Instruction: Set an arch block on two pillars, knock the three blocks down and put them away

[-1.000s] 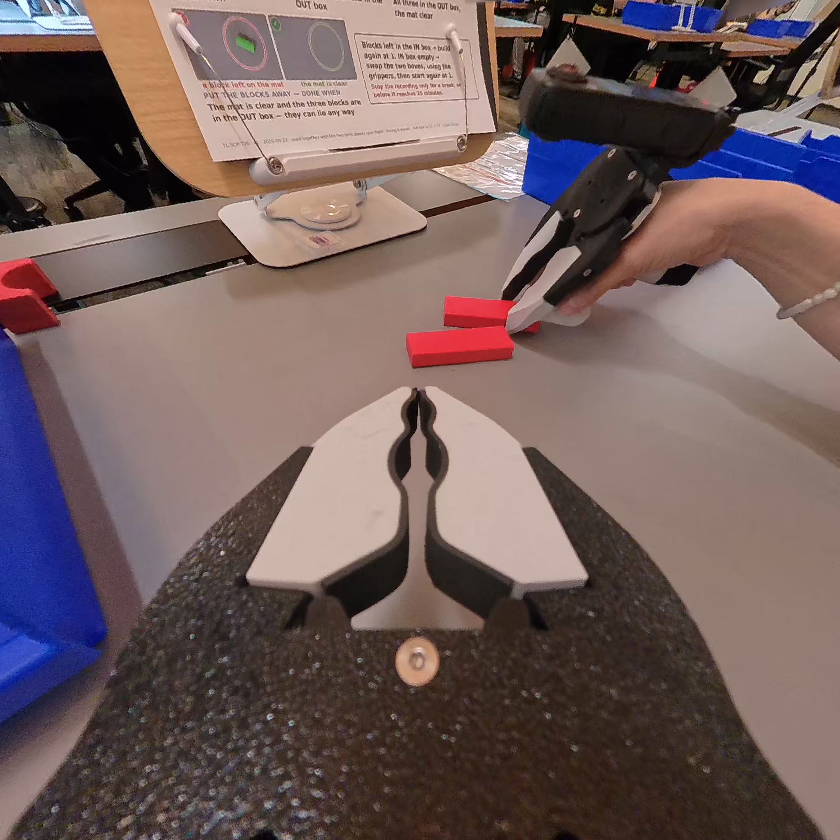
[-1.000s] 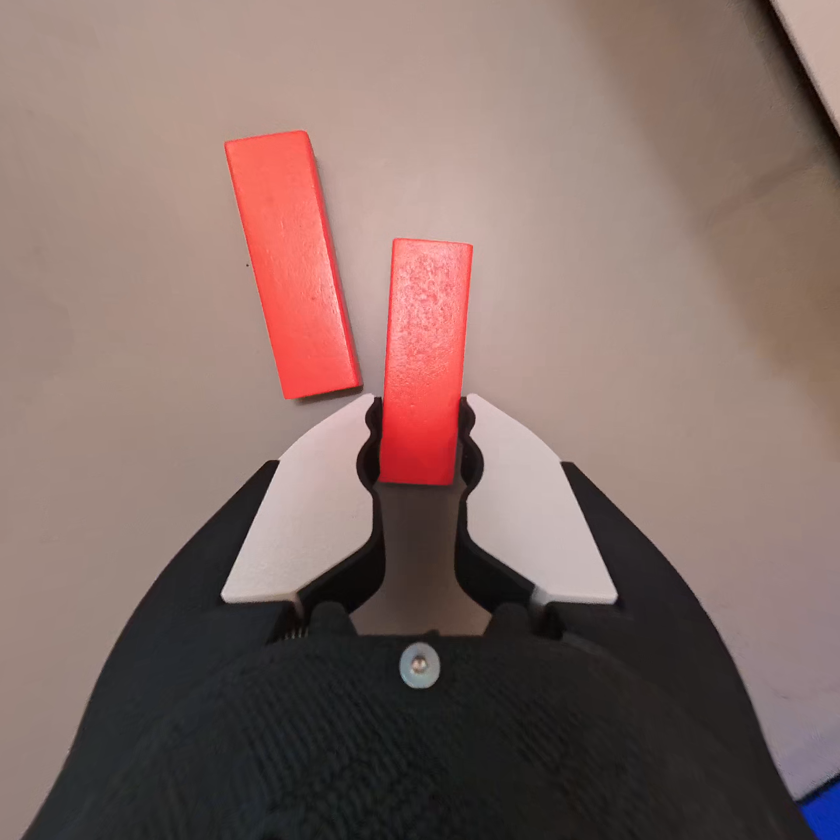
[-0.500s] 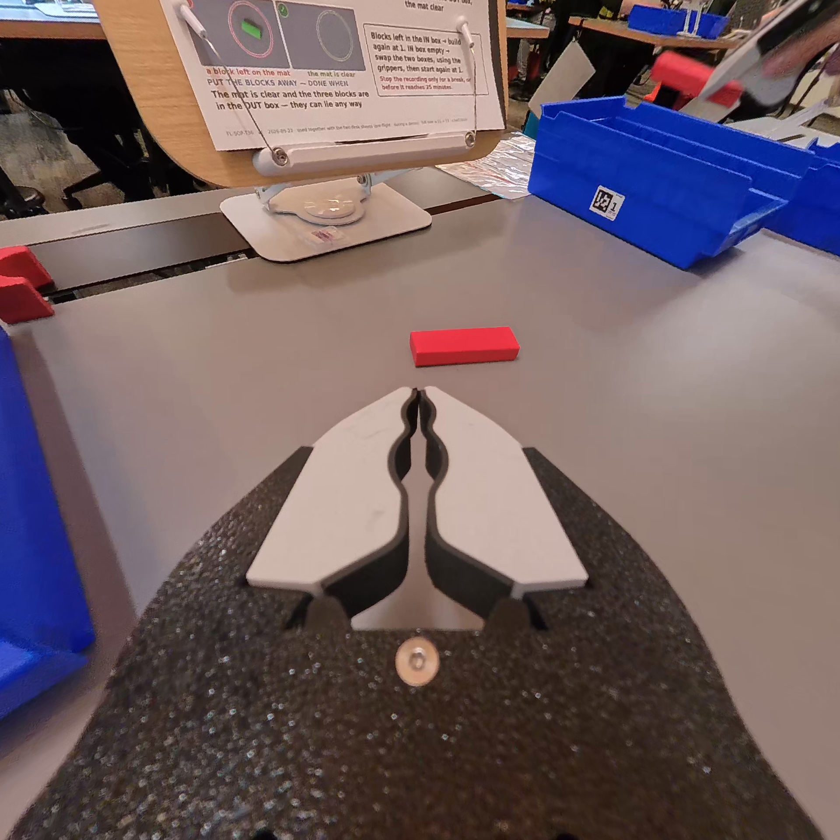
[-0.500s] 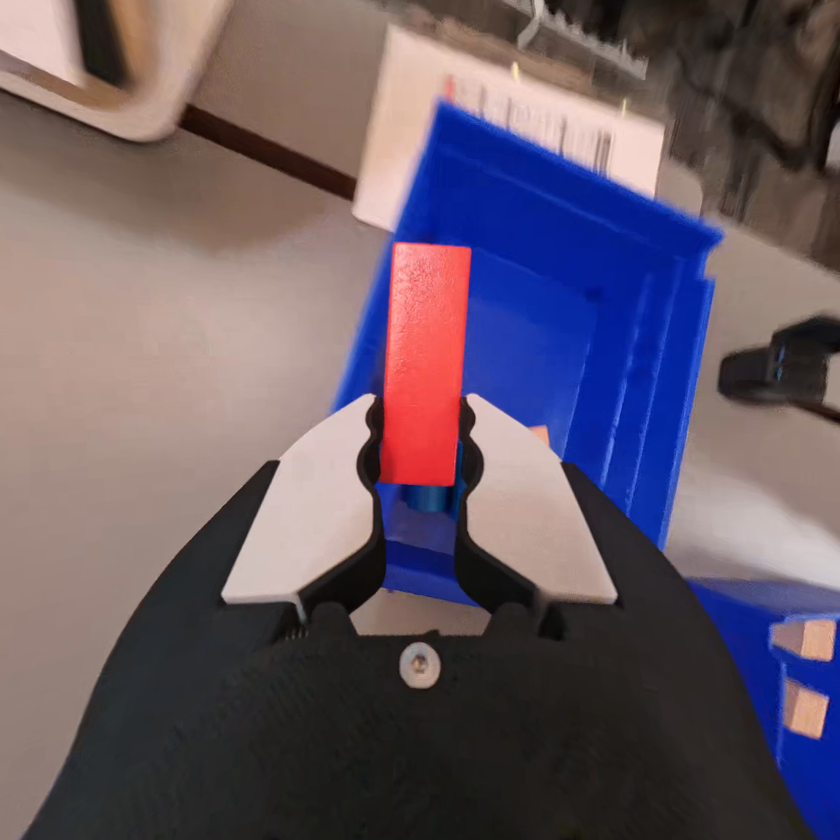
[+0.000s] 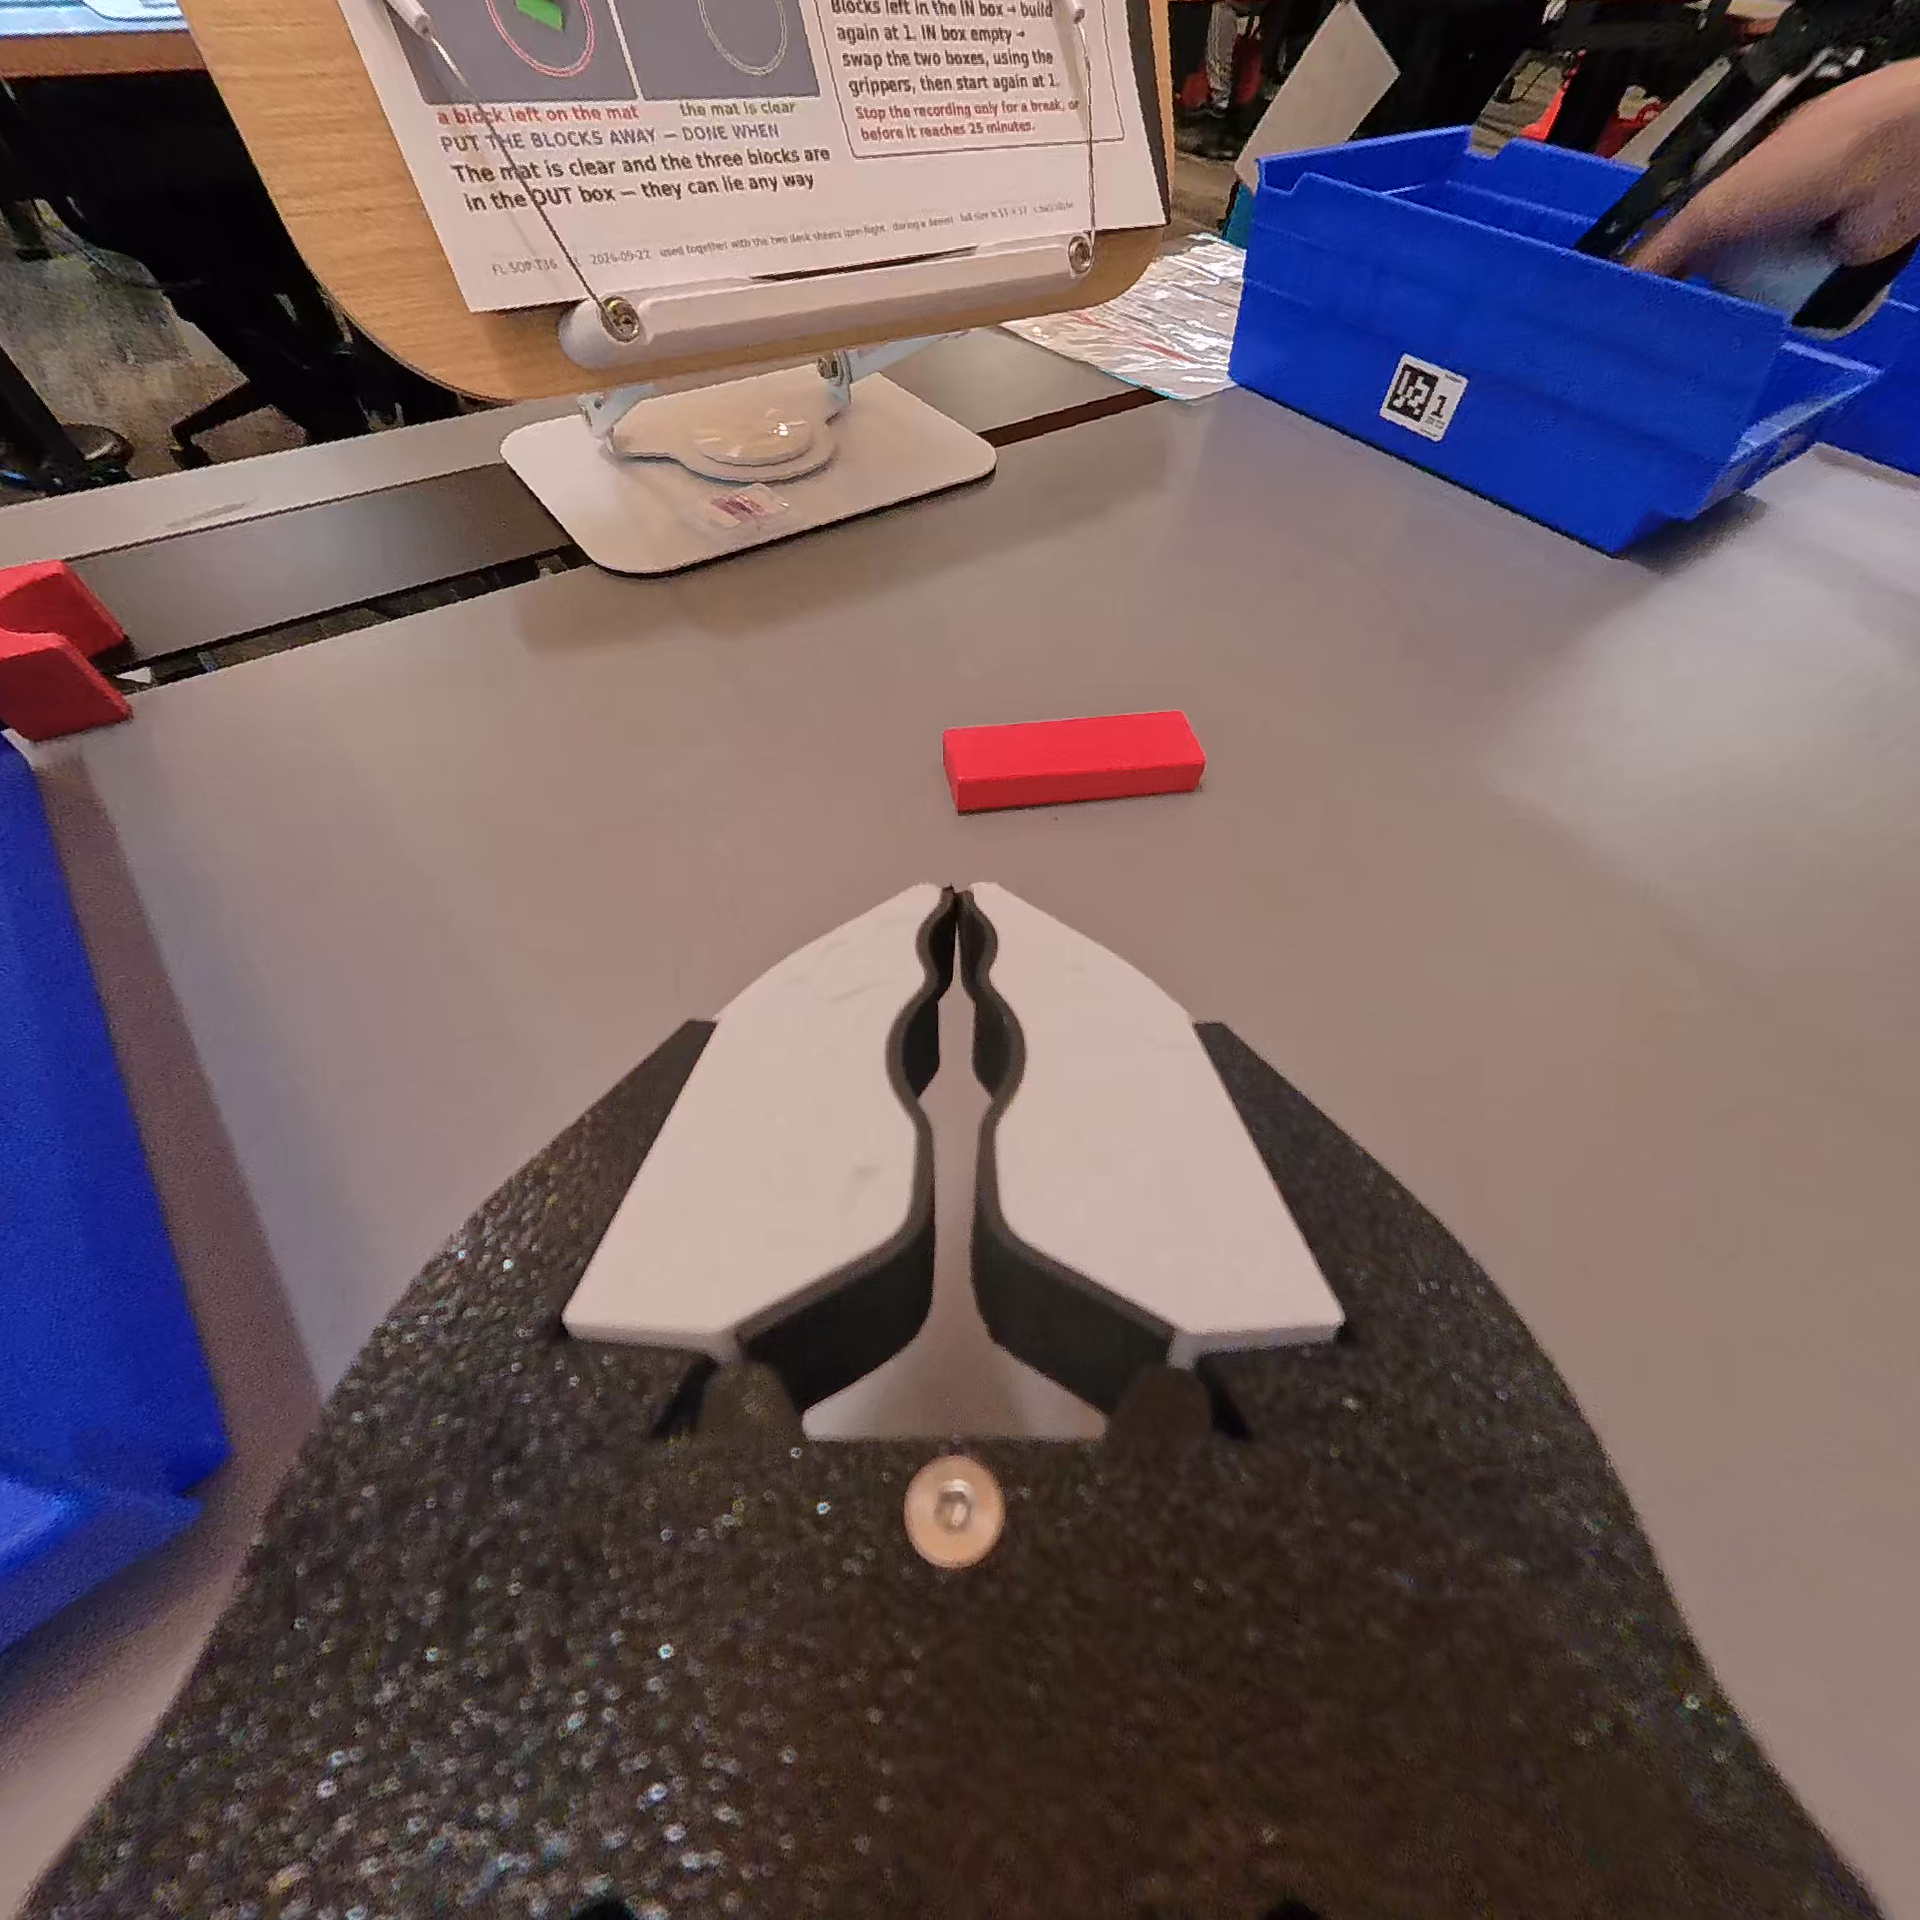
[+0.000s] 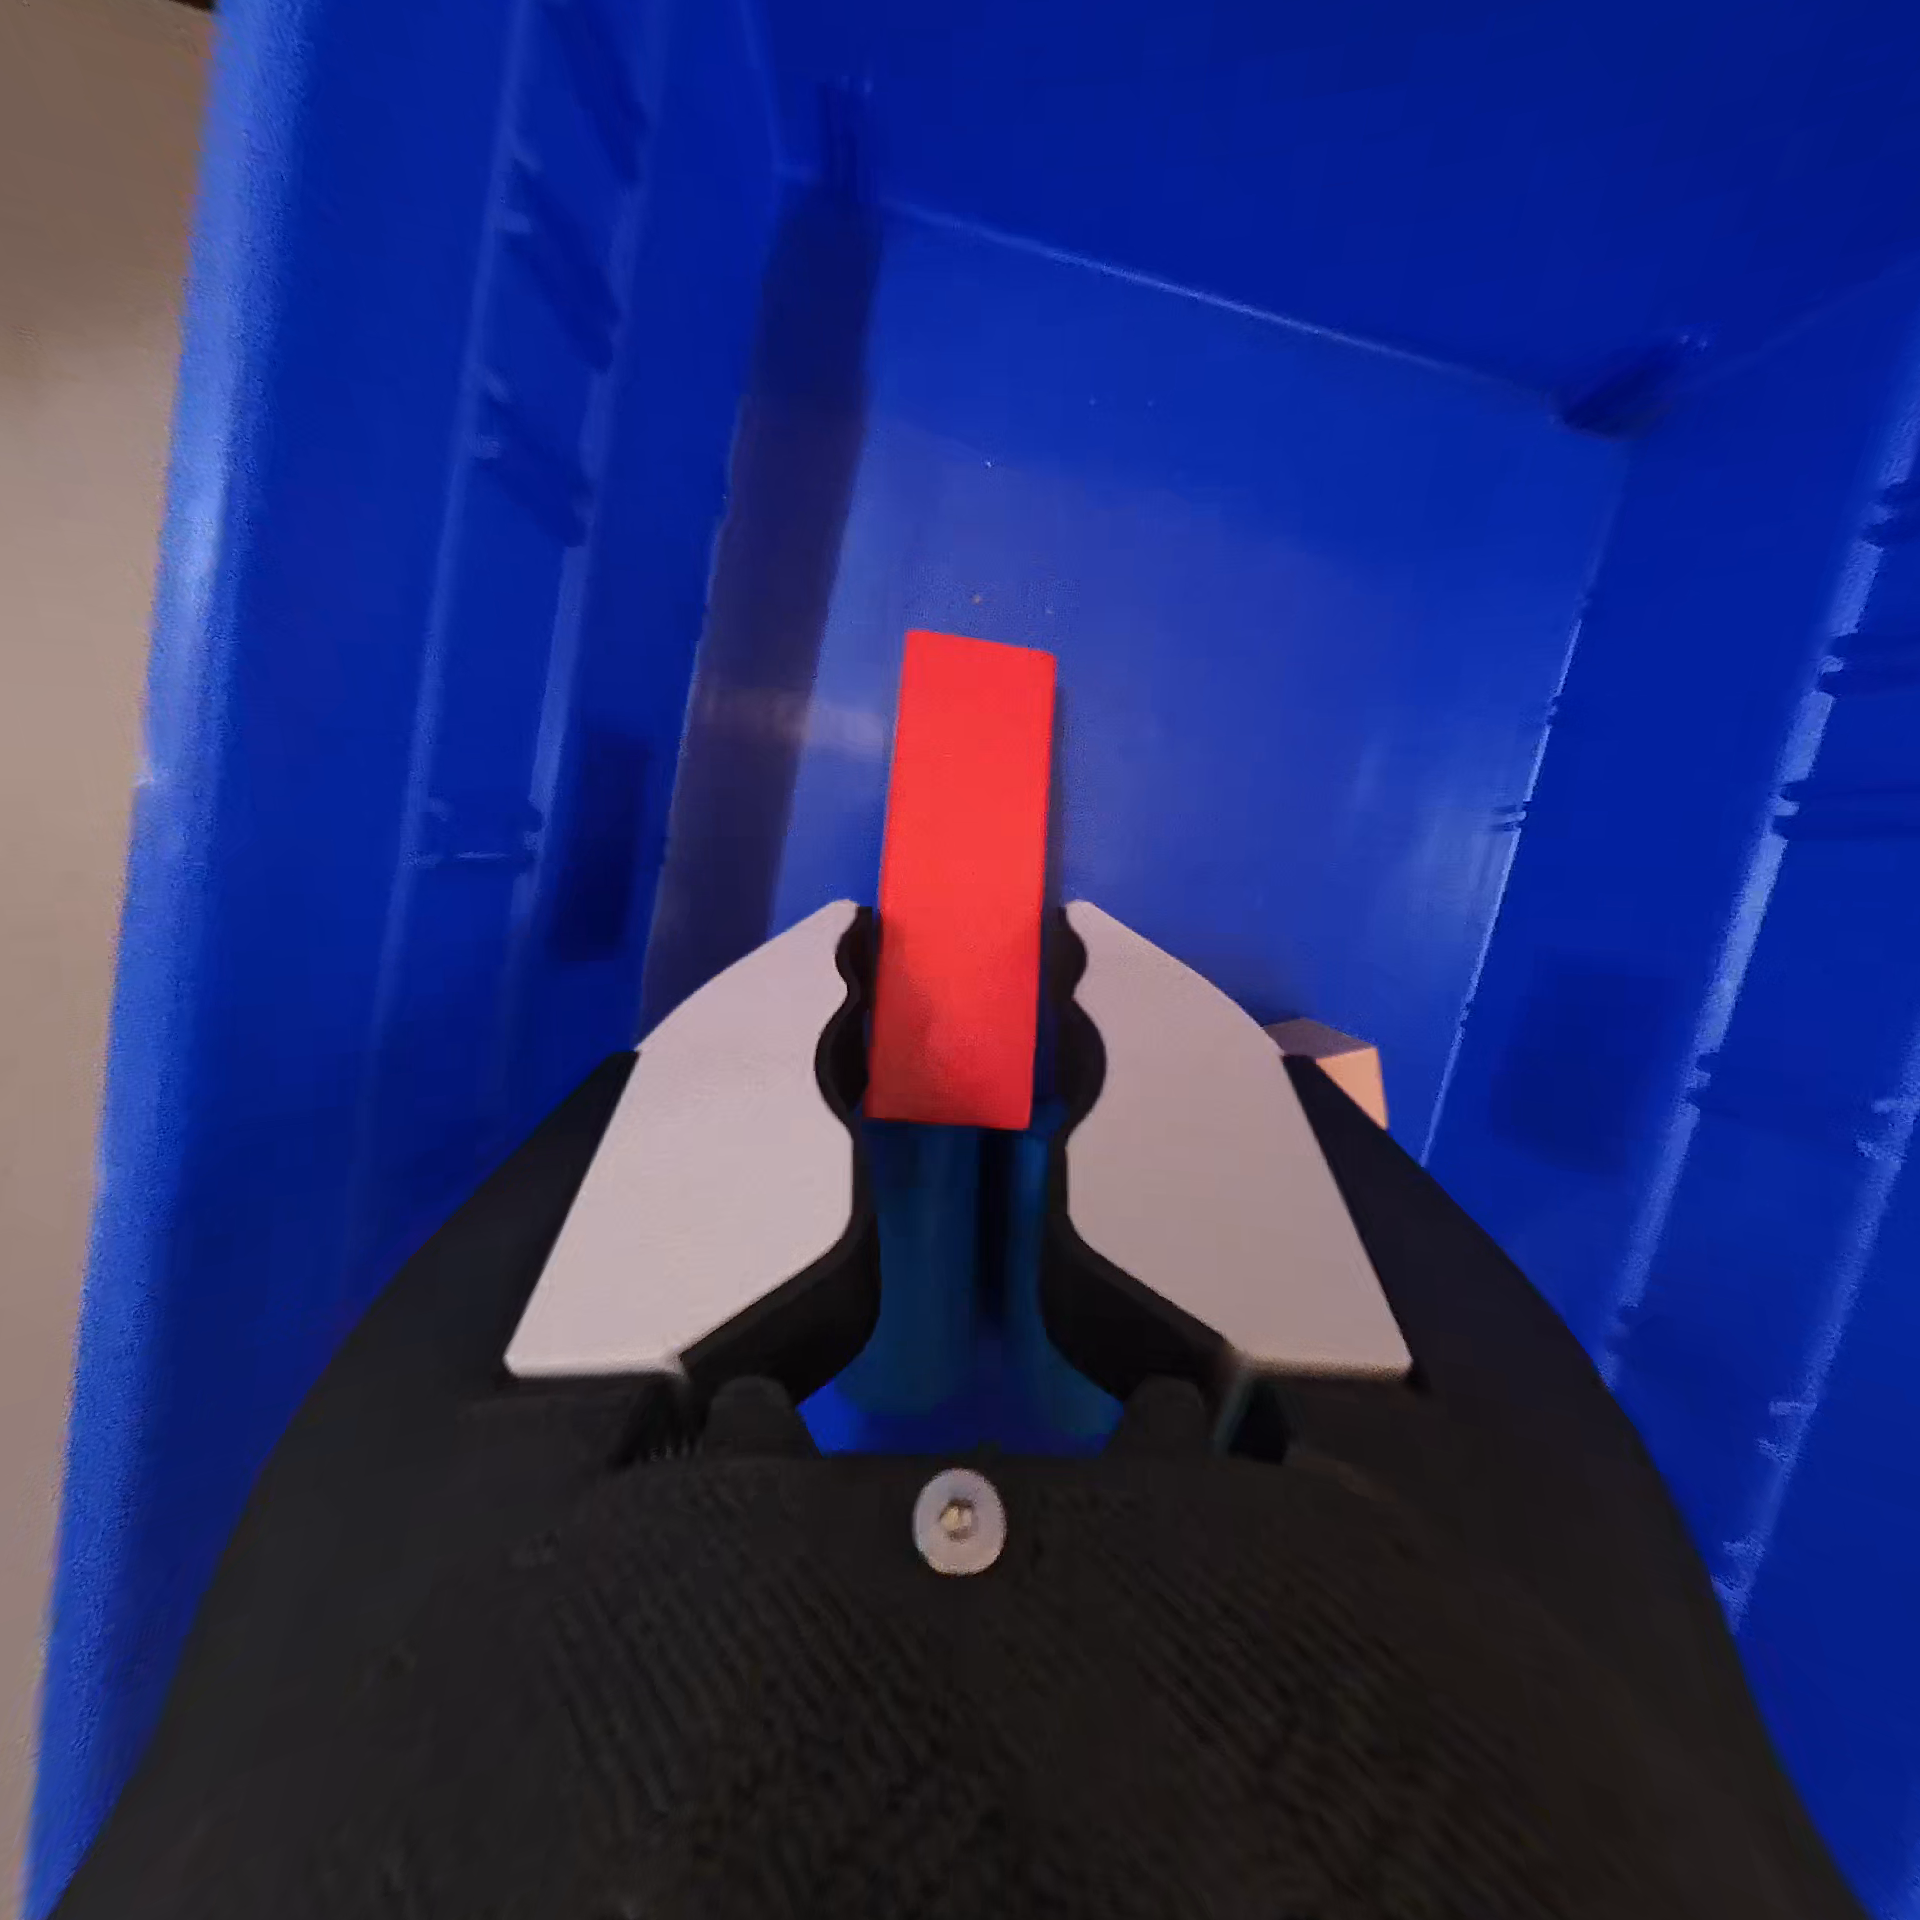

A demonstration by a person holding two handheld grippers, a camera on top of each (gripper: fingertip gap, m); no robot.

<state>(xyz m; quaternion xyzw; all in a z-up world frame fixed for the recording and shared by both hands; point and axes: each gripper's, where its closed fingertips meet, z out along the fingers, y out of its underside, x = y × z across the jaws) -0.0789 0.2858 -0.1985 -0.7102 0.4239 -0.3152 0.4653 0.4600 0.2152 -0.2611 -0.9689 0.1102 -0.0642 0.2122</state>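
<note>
My right gripper (image 6: 961, 914) is shut on a flat red block (image 6: 961, 831) and holds it inside a blue bin (image 6: 1195, 499), above the bin's floor. A tan wooden block (image 6: 1340, 1070) lies in the bin by my right finger. My left gripper (image 5: 954, 896) is shut and empty, low over the grey table (image 5: 1455, 1039). A second red block (image 5: 1072, 758) lies flat on the table just ahead of it. In the left wrist view the right gripper (image 5: 1756, 208) and a hand reach into the blue bin (image 5: 1507, 353) at the far right.
A wooden board with a printed sheet (image 5: 727, 156) stands on a white base (image 5: 748, 468) at the table's far edge. Another blue bin (image 5: 94, 1195) sits at the left. Red pieces (image 5: 52, 655) lie at the far left. Crinkled foil (image 5: 1143, 322) lies behind the right bin. My right fingertips sit around 55 centimeters from my left ones.
My right gripper lifted one red block from beside the other, carried it to the right and lowered it into the blue bin. My left gripper stayed shut and hardly moved.
</note>
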